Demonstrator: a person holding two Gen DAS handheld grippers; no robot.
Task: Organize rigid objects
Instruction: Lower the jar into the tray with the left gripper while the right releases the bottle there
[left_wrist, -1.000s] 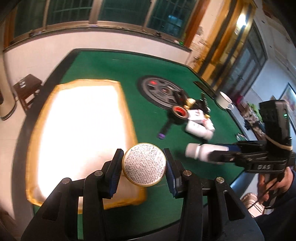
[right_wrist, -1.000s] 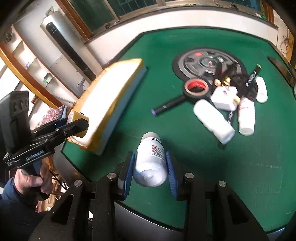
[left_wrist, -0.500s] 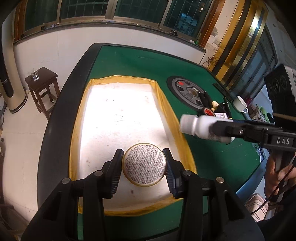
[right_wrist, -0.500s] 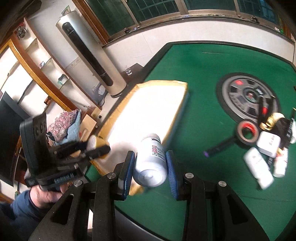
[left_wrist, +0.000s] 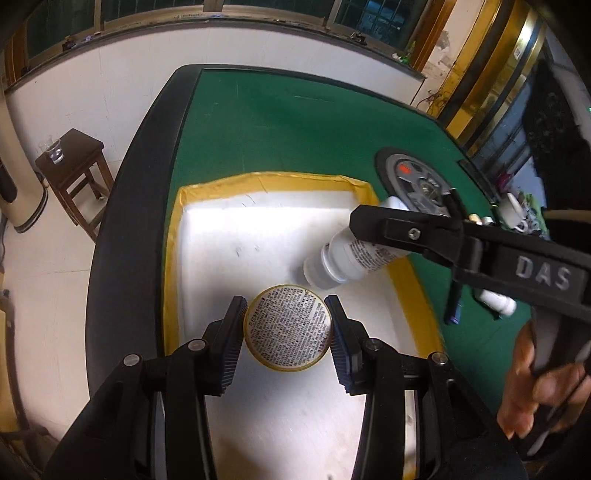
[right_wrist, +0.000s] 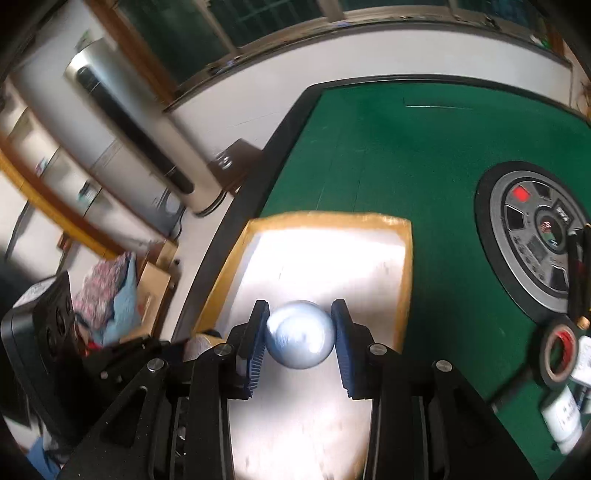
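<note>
My left gripper (left_wrist: 288, 334) is shut on a round gold-rimmed tin (left_wrist: 287, 328) with printed text, held over the white box with yellow taped rim (left_wrist: 173, 236). My right gripper (right_wrist: 298, 341) is shut on a white pill bottle (right_wrist: 299, 339), seen end-on, also over the box (right_wrist: 404, 258). In the left wrist view the bottle (left_wrist: 347, 254) tilts cap-down toward the box floor, just right of the tin.
The green felt table (left_wrist: 295, 125) carries a round grey dial plate (right_wrist: 535, 240), a black tape roll with red core (right_wrist: 557, 354), white bottles (right_wrist: 563, 417) and a black pen (left_wrist: 452, 302) at the right. A wooden stool (left_wrist: 72, 162) stands beyond the left edge.
Both grippers have moved left from the green felt to over the white box. The right gripper has swung the bottle in beside the tin and tilted it downward.
</note>
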